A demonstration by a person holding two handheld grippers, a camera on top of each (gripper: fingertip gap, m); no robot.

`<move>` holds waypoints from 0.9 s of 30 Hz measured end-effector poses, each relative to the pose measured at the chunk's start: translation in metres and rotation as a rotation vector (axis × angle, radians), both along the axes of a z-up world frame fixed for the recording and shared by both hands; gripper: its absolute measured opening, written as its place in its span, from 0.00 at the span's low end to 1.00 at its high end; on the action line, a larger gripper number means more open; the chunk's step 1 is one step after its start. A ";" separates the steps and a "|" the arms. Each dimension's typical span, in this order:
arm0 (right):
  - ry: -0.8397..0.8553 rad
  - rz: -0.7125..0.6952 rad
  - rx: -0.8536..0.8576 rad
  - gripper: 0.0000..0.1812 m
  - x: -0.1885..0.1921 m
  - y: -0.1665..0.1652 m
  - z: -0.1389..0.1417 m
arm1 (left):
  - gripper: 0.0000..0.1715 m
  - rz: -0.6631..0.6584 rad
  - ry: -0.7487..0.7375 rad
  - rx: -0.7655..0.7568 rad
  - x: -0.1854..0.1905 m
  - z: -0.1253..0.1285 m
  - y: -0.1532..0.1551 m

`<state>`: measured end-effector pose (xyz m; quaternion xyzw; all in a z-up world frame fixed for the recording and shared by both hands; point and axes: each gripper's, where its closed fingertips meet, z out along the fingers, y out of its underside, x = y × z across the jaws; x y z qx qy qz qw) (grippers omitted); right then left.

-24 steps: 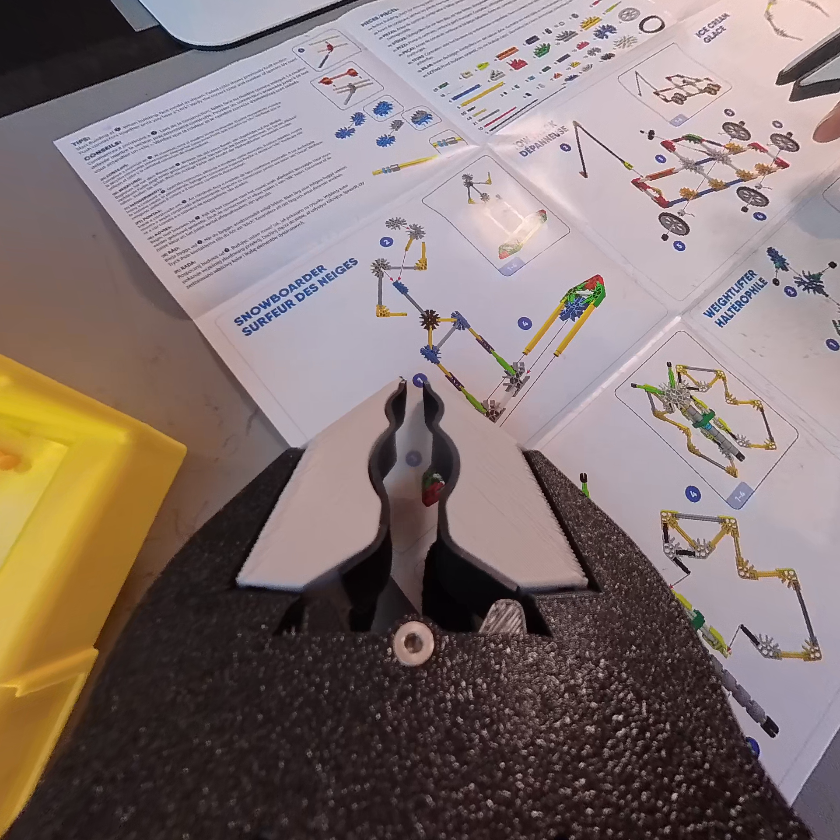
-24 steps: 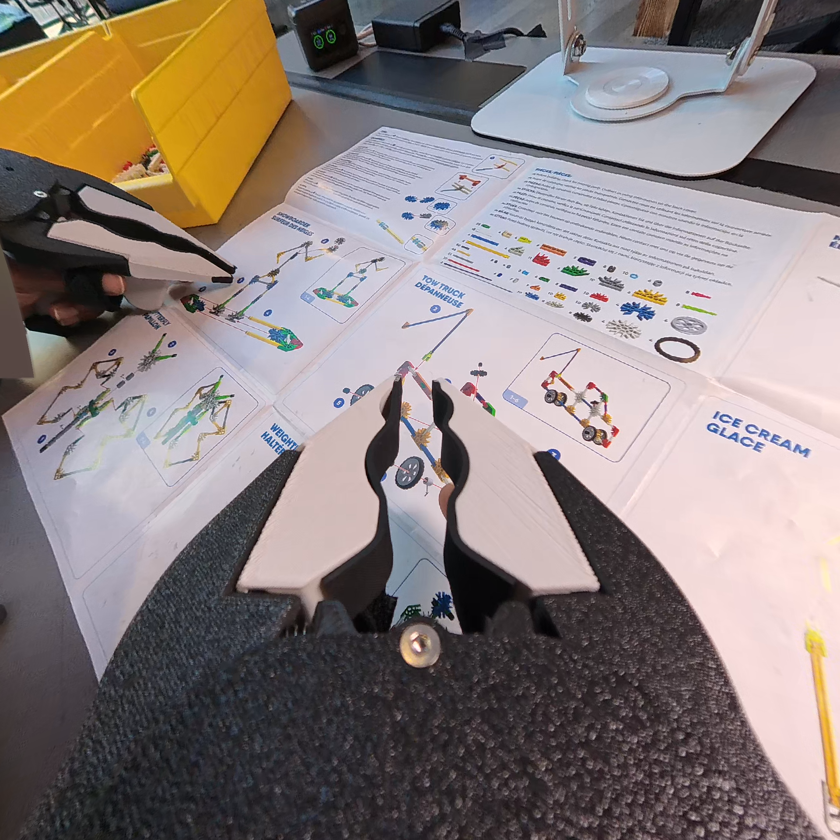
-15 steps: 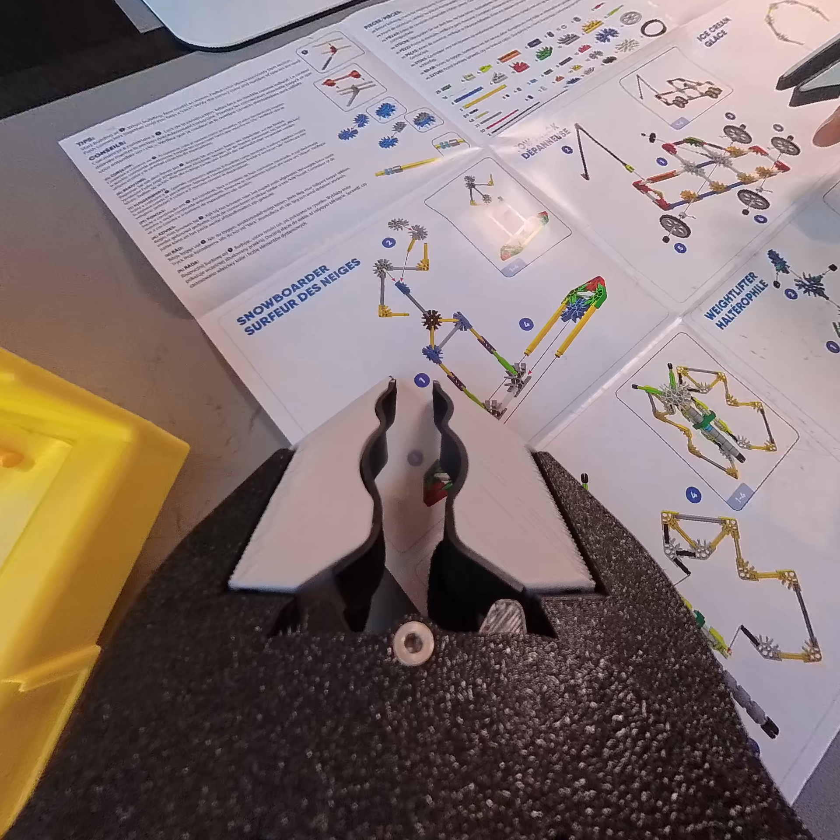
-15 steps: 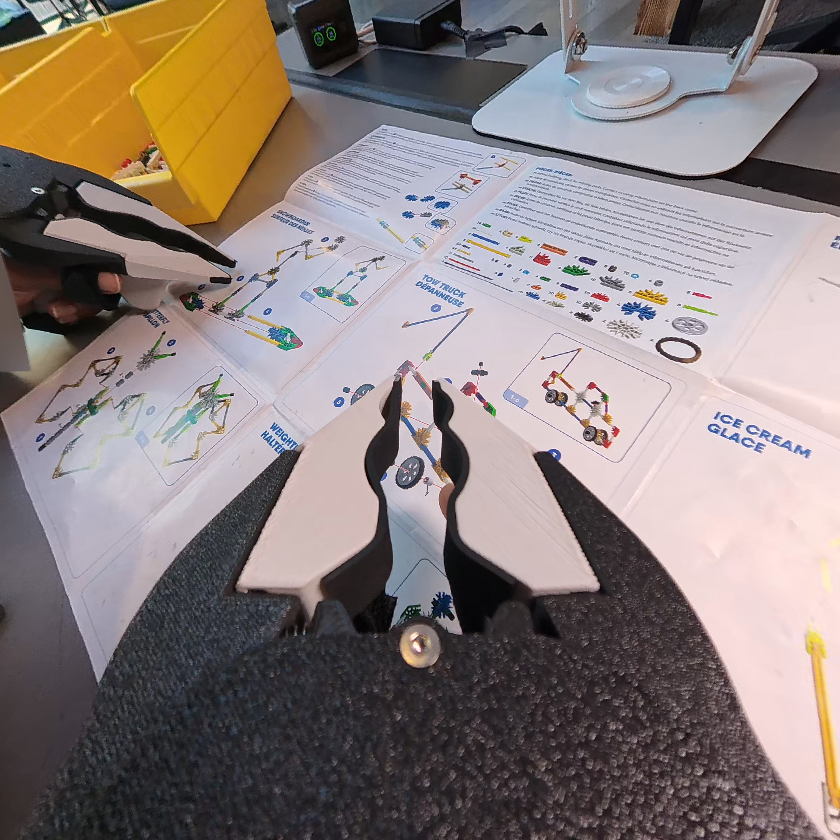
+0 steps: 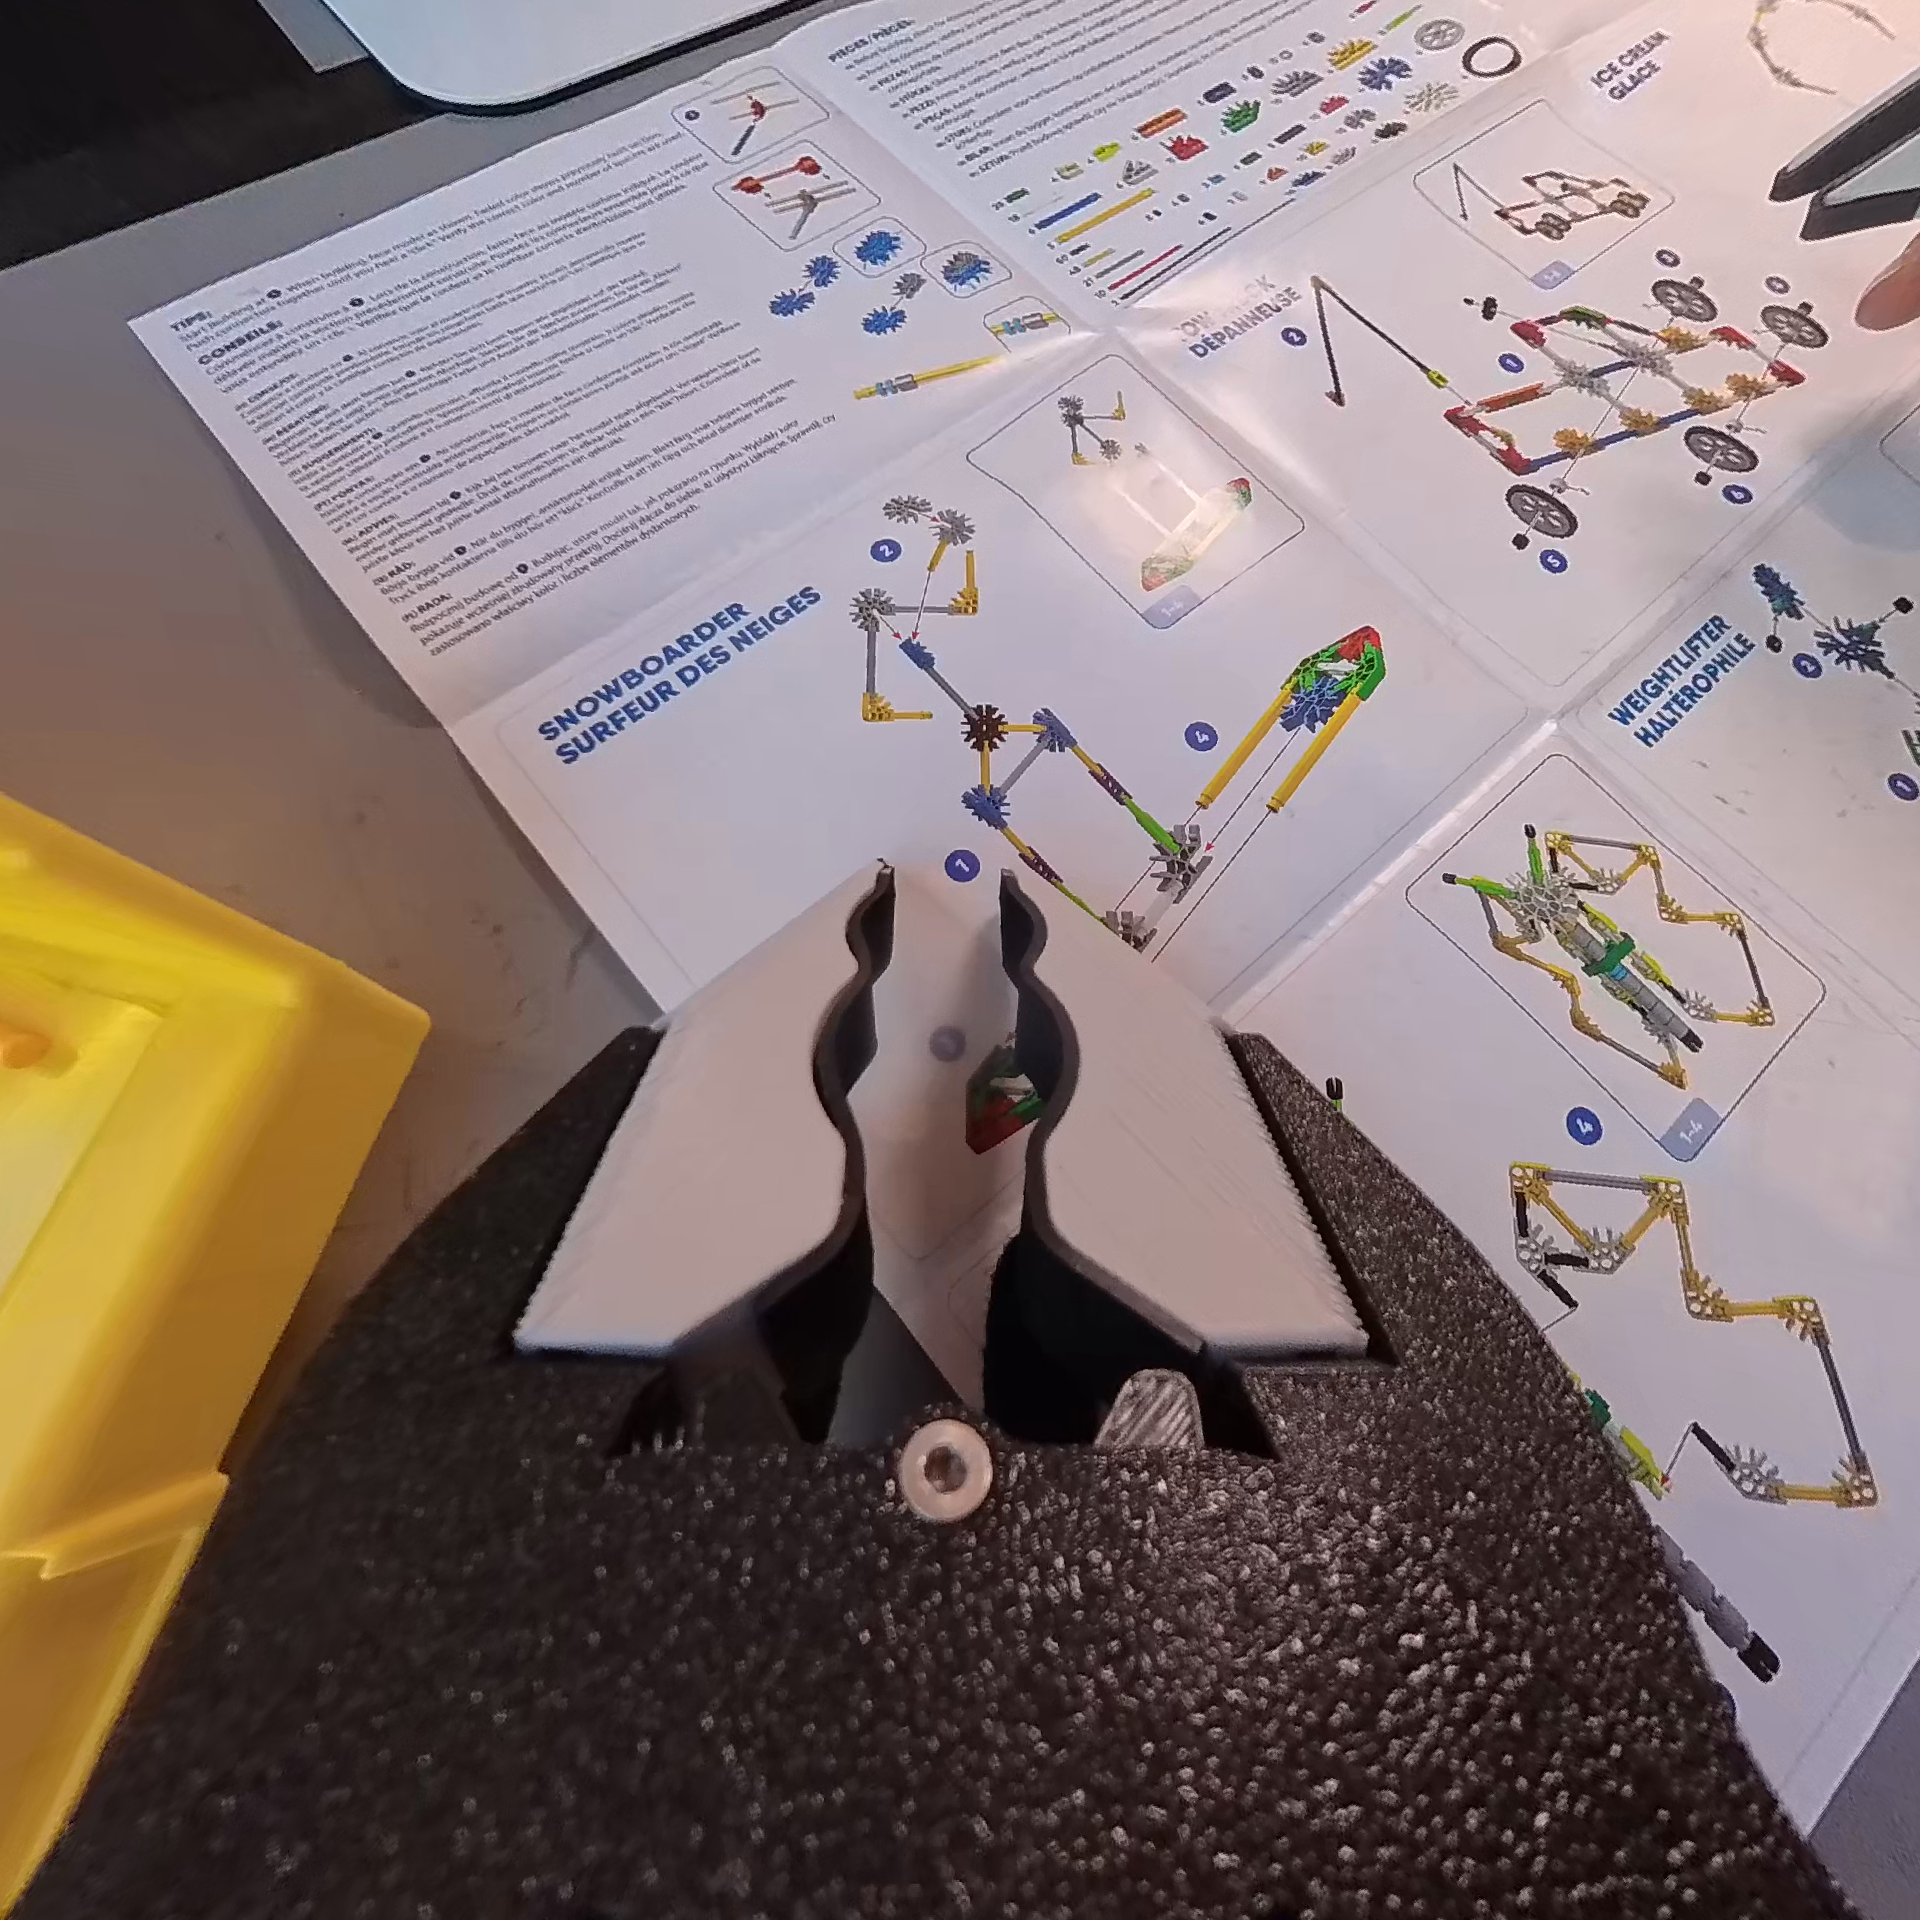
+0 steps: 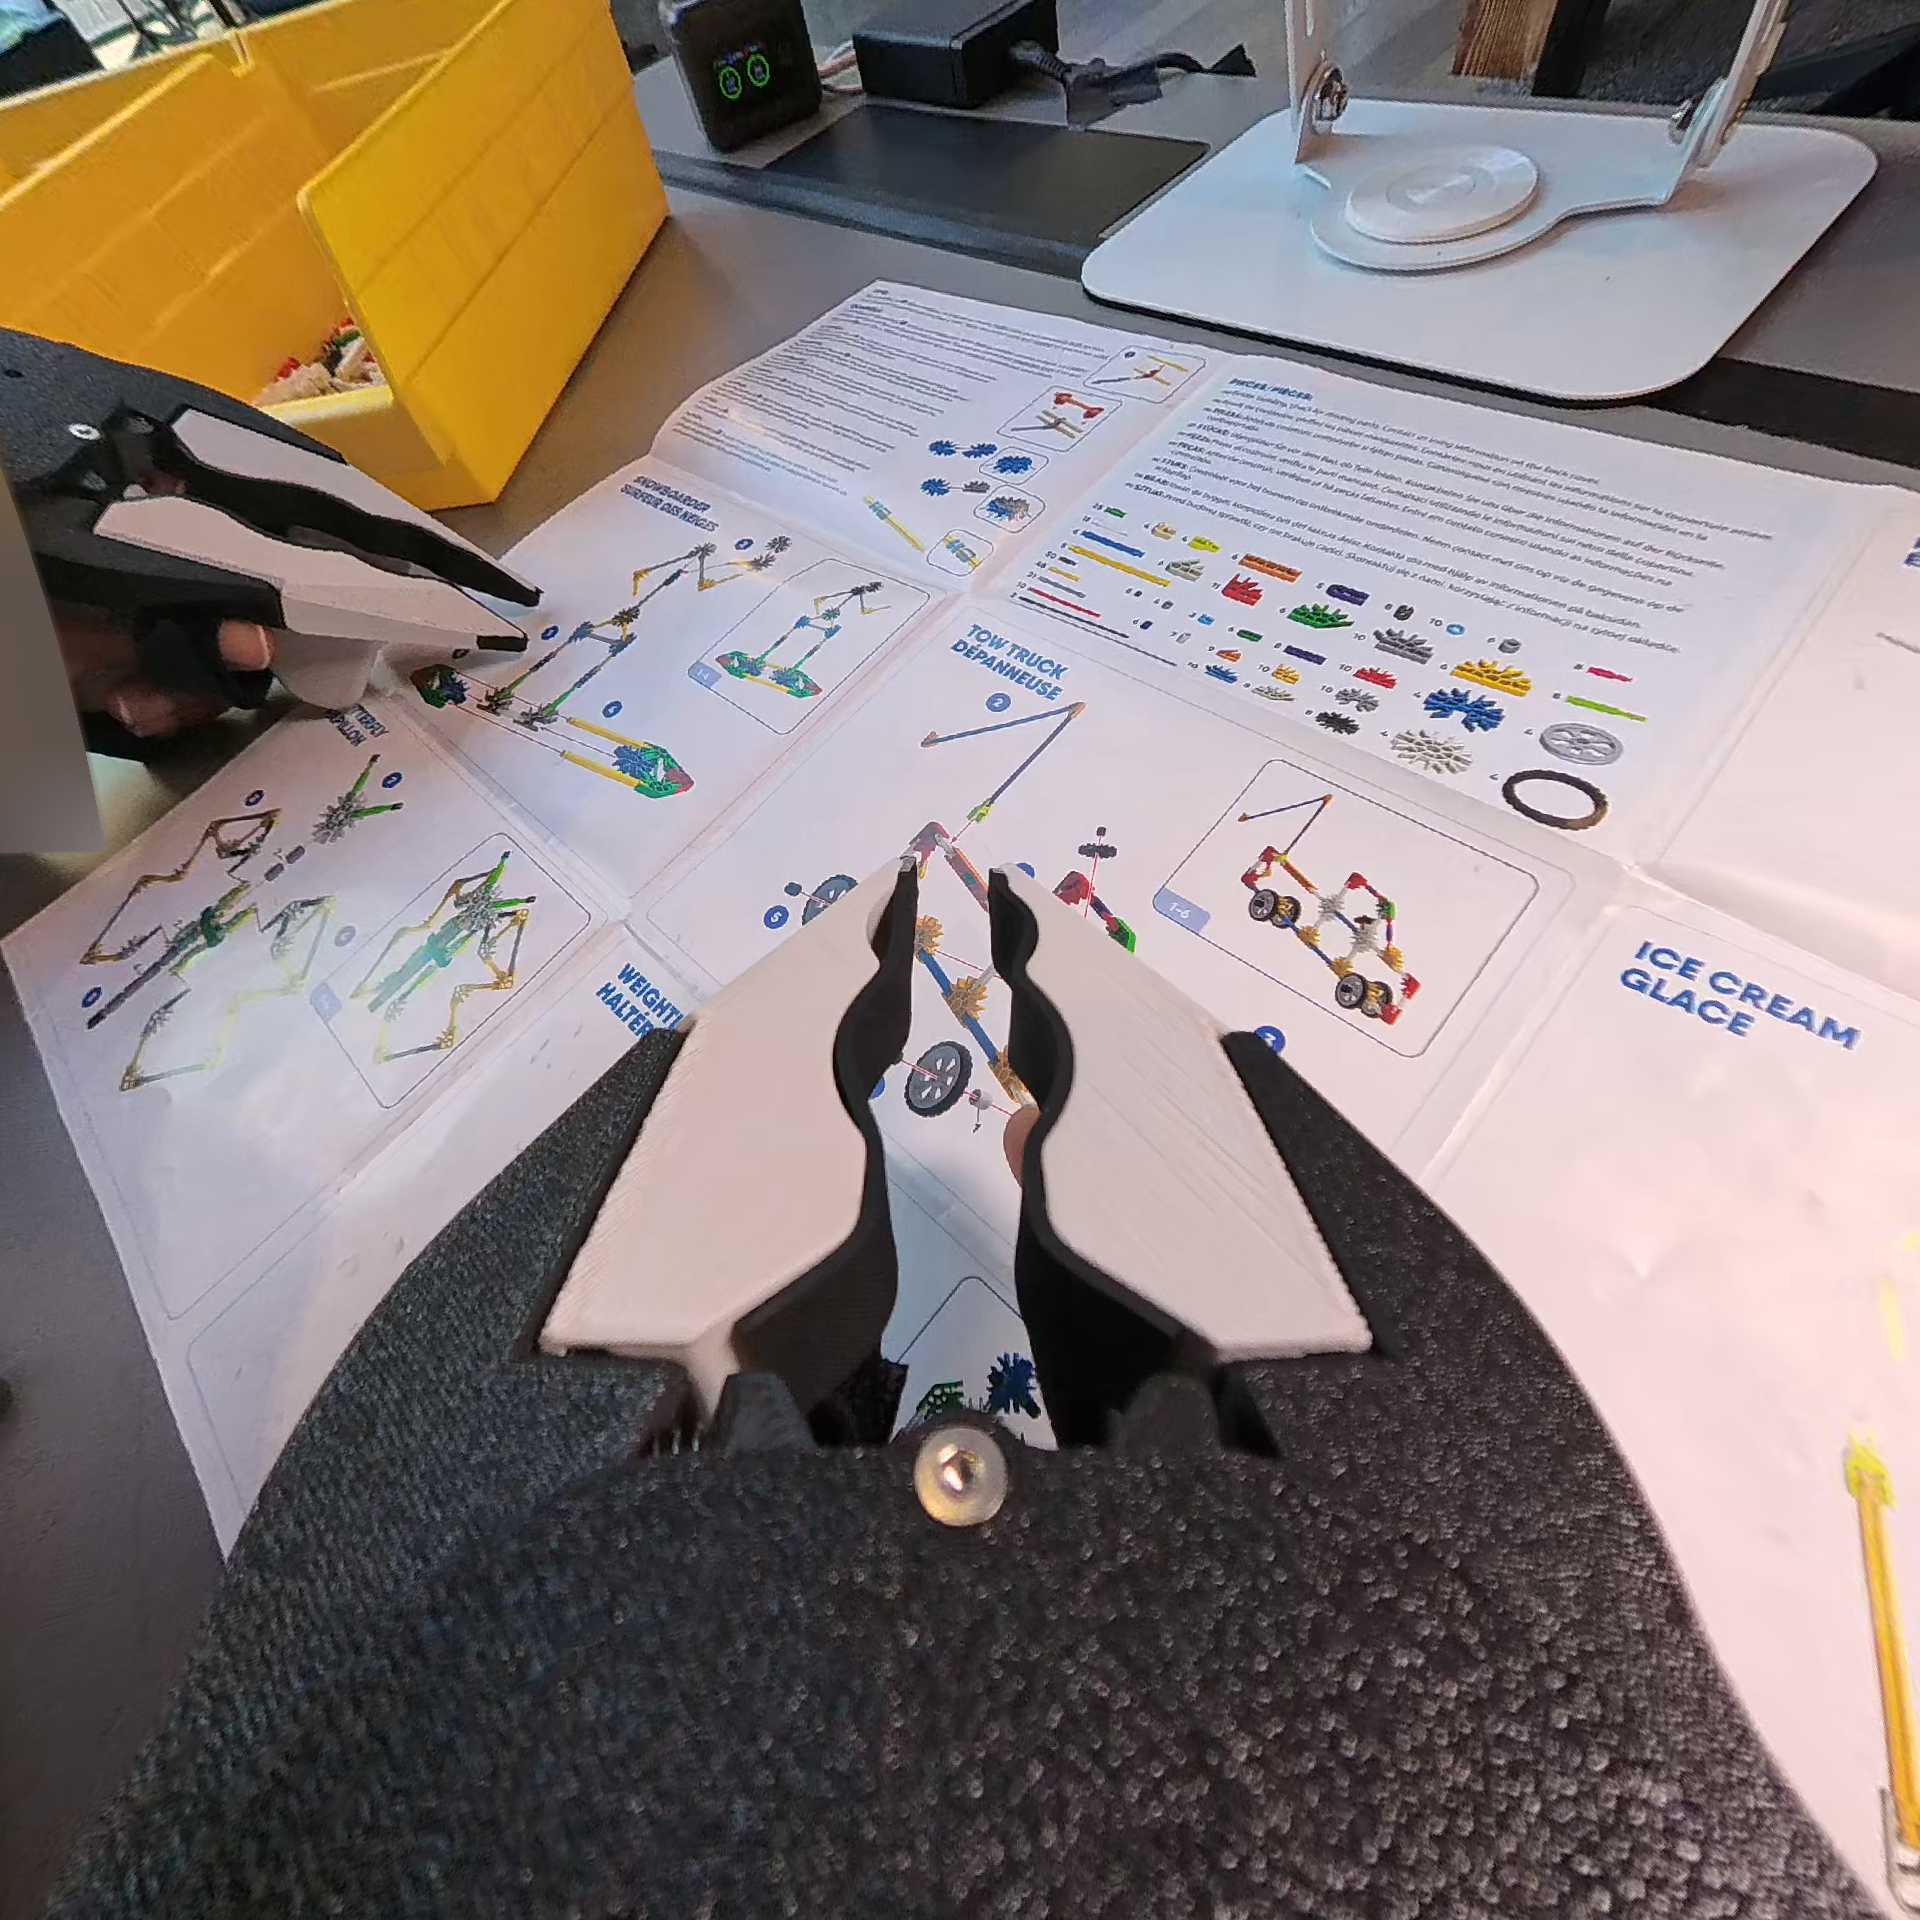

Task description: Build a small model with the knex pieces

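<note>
- The grey table (image 6: 790,270) carries everything; I place the rest by the big unfolded instruction sheet (image 5: 727,748) lying flat on it, spread open, I'd judge, so its building diagrams can be read.
- The white stand base (image 6: 1475,270) sits beyond the sheet's far edge, with a dark pad (image 6: 935,171) and a small device with a lit screen (image 6: 743,68) beside it.
- The yellow bins (image 6: 447,229) stand off the sheet's far left corner, near my left side; one shows small mixed parts (image 6: 322,364) inside, probably kept there within easy reach.
- My right gripper (image 6: 951,883) hangs over the middle of the sheet, above the wheeled-vehicle diagram. Its jaws stand a little apart with only printed paper showing between them; it grips nothing. One of my fingertips (image 6: 1018,1138) peeks out under the right jaw.
- My left gripper (image 5: 940,878) is low over the sheet's left panel, by the edge nearest the bins. Its jaws are parted, with bare paper between the tips, so it carries nothing. From the right wrist view the lower tip looks almost on the paper; I cannot tell whether it touches.
- A thin yellow rod (image 6: 1881,1600) lies on the sheet's right part, well apart from both grippers.
</note>
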<state>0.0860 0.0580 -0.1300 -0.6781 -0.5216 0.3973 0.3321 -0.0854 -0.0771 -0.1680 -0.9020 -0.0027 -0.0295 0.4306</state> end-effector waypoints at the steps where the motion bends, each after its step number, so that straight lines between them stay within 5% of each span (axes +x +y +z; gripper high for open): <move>1: 0.000 0.000 0.000 0.07 0.000 0.000 0.000 | 0.12 0.000 0.000 0.000 0.000 0.000 0.000; 9: 0.002 0.002 0.000 0.07 0.000 0.000 0.000 | 0.12 0.001 -0.007 0.014 0.000 0.003 0.001; 15: 0.019 0.021 0.054 0.08 0.001 -0.006 0.005 | 0.13 0.011 -0.008 0.129 -0.002 0.029 0.006; 22: 0.055 0.036 0.102 0.13 -0.001 -0.013 0.014 | 0.14 0.145 0.166 0.417 -0.037 0.130 -0.020; 27: 0.116 0.059 0.163 0.13 0.002 -0.023 0.039 | 0.13 0.458 0.395 0.532 -0.120 0.219 -0.117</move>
